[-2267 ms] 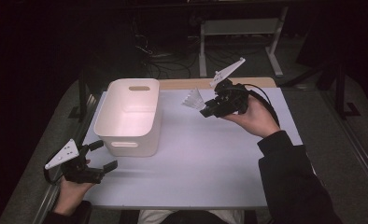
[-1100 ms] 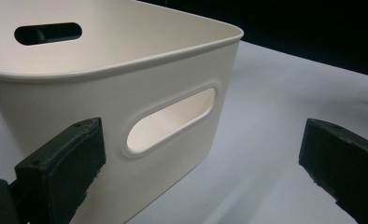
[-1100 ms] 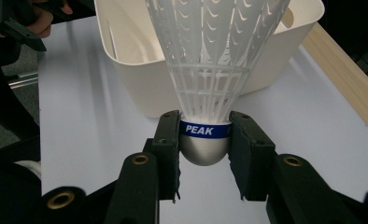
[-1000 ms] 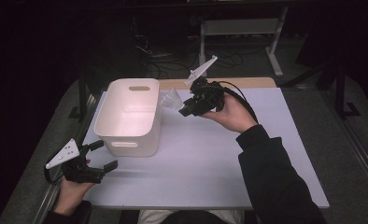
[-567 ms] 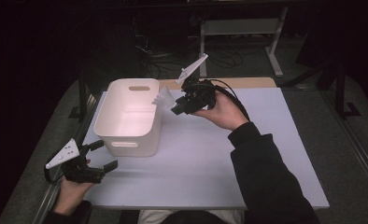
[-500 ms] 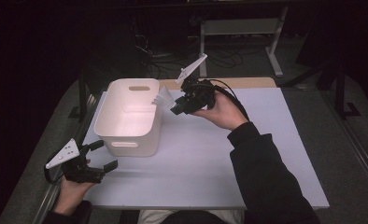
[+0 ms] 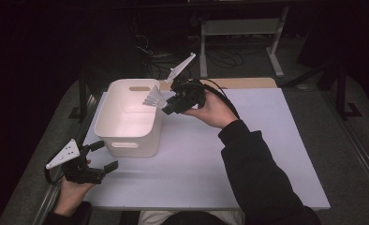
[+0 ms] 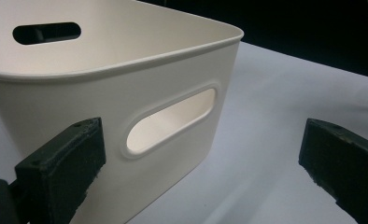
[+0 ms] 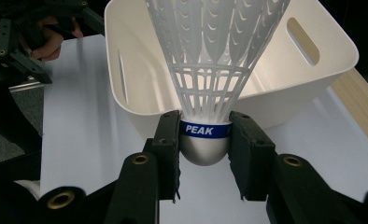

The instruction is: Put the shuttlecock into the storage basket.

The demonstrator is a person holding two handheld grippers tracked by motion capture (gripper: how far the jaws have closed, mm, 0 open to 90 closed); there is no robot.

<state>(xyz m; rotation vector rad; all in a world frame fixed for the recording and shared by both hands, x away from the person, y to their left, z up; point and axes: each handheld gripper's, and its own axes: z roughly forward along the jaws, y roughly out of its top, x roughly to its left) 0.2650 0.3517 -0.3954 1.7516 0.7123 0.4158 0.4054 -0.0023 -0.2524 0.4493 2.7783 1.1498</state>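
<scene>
A dark room surrounded a table (image 7: 267, 154) covered with a pale sheet, with cables and a metal stand frame behind it. A white bin (image 7: 129, 117) with slotted handles stood on the sheet and serves as the reference point.

The right gripper (image 7: 169, 107) was held in the air just beside the bin's far right corner. Its jaws were clamped on the rounded cork base of a white shuttlecock (image 7: 153, 99), at the blue band printed "PEAK". In the right gripper view the shuttlecock (image 9: 210, 84) pointed its skirt toward the bin (image 9: 331, 70), with the pads (image 9: 170, 135) pressed to either side of the base. In the high view the skirt overlapped the bin's right rim.

The left gripper (image 7: 105, 157) rested near the bin's near left corner, apart from it. Its jaws stood spread wide with nothing between them; the left gripper view faced the bin's (image 8: 126, 88) near wall and handle slot.
</scene>
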